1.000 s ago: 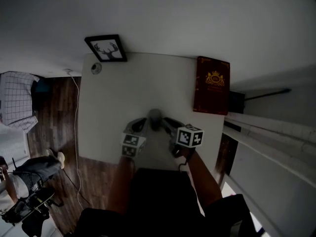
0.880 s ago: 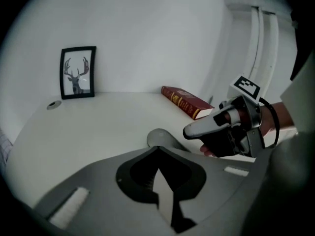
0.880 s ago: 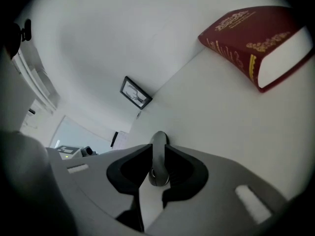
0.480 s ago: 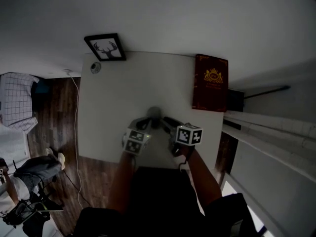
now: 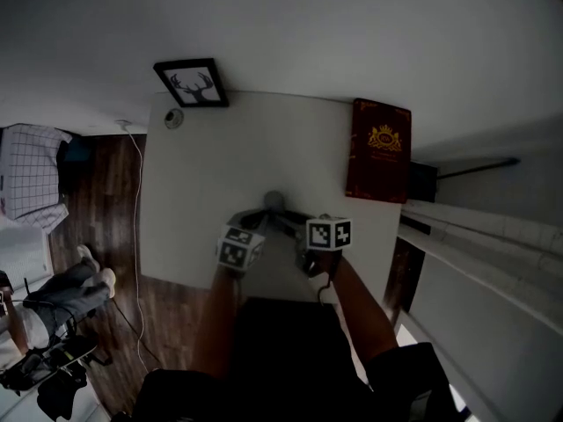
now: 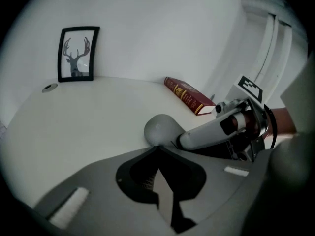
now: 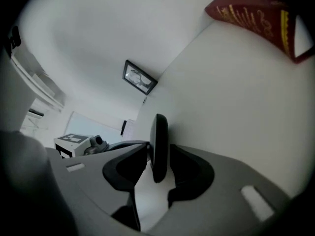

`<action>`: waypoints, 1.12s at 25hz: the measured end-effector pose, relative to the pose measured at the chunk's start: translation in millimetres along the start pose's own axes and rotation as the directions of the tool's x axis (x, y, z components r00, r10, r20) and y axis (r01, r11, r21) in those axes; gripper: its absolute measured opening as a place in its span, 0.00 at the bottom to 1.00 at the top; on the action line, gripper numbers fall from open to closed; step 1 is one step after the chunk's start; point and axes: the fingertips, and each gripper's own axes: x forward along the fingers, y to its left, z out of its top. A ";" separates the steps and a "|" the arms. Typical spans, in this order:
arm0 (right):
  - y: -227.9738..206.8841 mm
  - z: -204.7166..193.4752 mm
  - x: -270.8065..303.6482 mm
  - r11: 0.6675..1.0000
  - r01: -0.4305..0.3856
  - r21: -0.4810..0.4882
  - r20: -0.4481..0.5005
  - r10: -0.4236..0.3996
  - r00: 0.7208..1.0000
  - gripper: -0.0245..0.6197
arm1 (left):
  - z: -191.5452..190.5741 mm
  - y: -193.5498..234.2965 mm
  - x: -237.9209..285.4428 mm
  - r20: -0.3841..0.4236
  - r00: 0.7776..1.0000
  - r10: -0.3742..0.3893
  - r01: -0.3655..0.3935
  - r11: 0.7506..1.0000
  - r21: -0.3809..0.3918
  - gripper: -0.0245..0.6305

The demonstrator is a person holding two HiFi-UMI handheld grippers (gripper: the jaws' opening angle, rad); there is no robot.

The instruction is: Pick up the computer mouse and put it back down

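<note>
Head view: white table (image 5: 193,209); computer mouse (image 5: 274,200) lying on it near the middle, grey, set down; red book (image 5: 378,152) at 2 o'clock from the mouse, well apart; framed deer picture (image 5: 191,82) at 11 o'clock by the far edge, with a small round object (image 5: 173,119) just beside it; left gripper (image 5: 255,218) reaching in from 7 o'clock and right gripper (image 5: 288,216) from 5 o'clock, both tips close to the mouse's near side. Left gripper view: left gripper clenched, jaws together with nothing between them; the mouse (image 6: 160,129) sits just past the tips at 12 o'clock; contact cannot be told; the right gripper's body comes in from 3 o'clock. Right gripper view: right gripper released, jaws just been opening and now wide; the mouse (image 7: 159,132) stands between them, seen edge-on as a dark sliver, with a gap showing on the right-hand side and the other jaw close beside it. Step in hand, as judged: letting go after the put-down. Handling note: draw the right gripper straight back along its own line, toward 5 o'clock in the head view; no sideways sweep, since the closer jaw could drag the mouse; hold the left tips off it, as a nudge would slide it across the smooth top.
</note>
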 end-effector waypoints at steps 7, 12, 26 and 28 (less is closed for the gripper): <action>2.5 4.7 11.9 0.998 0.053 -0.034 0.021 -0.052 0.998 0.24 | -15.3 8.6 3.7 -0.027 1.000 0.002 -0.002 1.000 -0.015 0.04; 4.1 4.3 12.3 0.990 0.085 -0.111 0.018 -0.084 0.996 0.24 | -16.0 7.3 5.4 -0.014 1.000 0.008 -0.008 1.000 -0.005 0.04; 29.3 24.9 -6.5 0.958 0.116 -0.263 0.134 -0.082 0.988 0.23 | 15.4 11.3 -19.2 0.131 0.990 0.060 -0.059 0.998 -0.014 0.04; 38.4 31.0 -9.9 0.942 0.130 -0.308 0.166 -0.081 0.983 0.24 | 24.0 13.6 -26.1 0.167 0.982 0.093 -0.092 0.996 -0.013 0.04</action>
